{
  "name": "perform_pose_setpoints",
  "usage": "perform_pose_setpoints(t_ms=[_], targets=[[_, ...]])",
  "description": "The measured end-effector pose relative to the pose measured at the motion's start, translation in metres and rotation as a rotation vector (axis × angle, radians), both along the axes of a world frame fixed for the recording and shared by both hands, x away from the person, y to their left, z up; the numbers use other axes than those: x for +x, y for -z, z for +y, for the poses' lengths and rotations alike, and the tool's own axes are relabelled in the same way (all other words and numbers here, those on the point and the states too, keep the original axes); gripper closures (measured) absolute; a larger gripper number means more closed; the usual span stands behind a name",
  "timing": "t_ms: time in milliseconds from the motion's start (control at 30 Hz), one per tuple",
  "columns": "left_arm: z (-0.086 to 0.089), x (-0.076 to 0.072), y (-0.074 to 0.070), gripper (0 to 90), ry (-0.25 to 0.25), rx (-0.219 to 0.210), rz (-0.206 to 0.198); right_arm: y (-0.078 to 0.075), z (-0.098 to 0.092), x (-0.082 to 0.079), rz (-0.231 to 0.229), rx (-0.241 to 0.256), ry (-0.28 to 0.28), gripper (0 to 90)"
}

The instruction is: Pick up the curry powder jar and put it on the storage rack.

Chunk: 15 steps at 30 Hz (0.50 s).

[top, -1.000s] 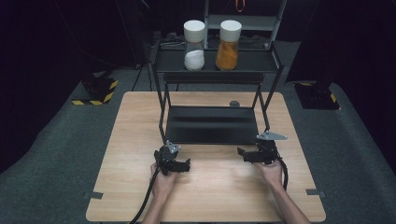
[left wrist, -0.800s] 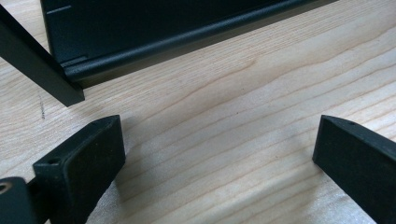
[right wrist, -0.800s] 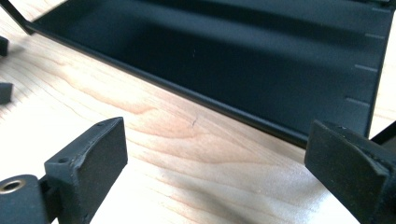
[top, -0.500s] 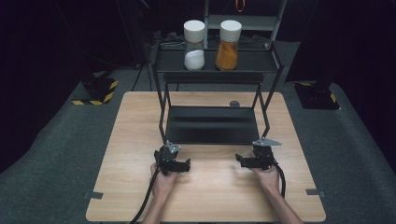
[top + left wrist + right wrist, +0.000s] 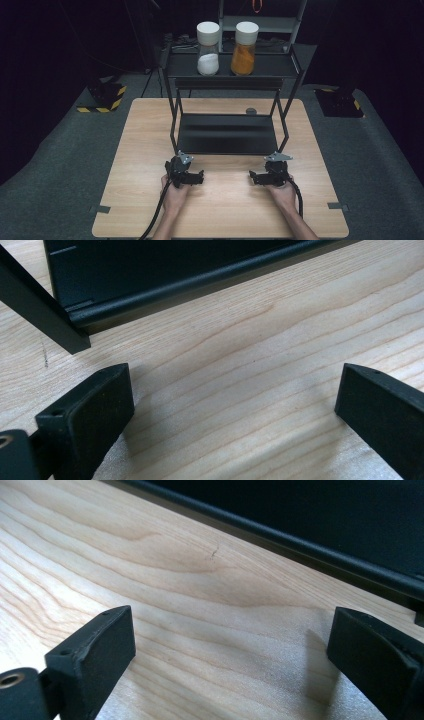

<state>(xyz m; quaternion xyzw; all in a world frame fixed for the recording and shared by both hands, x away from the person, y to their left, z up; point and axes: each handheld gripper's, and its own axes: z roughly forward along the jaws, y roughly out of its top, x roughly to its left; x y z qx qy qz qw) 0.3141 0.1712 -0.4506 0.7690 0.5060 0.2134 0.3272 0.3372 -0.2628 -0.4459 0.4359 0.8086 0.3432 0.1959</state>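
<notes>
Wood table (image 5: 150, 150), jars (image 5: 208, 47) up top, hand-held grippers (image 5: 235, 405) agape

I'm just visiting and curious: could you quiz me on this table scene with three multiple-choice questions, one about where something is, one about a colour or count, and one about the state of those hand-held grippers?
1. Where do the two jars stand?
A. On the rack's top shelf
B. On the wooden table
C. On the floor

2. What colour is the filling of the right-hand jar?
A. Green
B. Orange
C. Blue

3. How do the jaws of both grippers stand?
A. Clamped on a jar
B. Shut tight, empty
C. Open, with bare wood between them

Answers:
1 A: the white-filled jar and the orange-filled jar sit on the black rack, at its top level.
2 B: its filling is orange.
3 C: the left gripper and the right gripper each show jaws wide apart over the table.
</notes>
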Motion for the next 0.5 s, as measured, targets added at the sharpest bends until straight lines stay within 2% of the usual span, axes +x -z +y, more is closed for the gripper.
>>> perform_pose_setpoints(t_ms=[500], targets=[[-0.0002,-0.0001,0.0,2.1,-0.001,-0.001,0.001,0.0,0.0006,0.0002,0.0,-0.002,-0.001,5.2]])
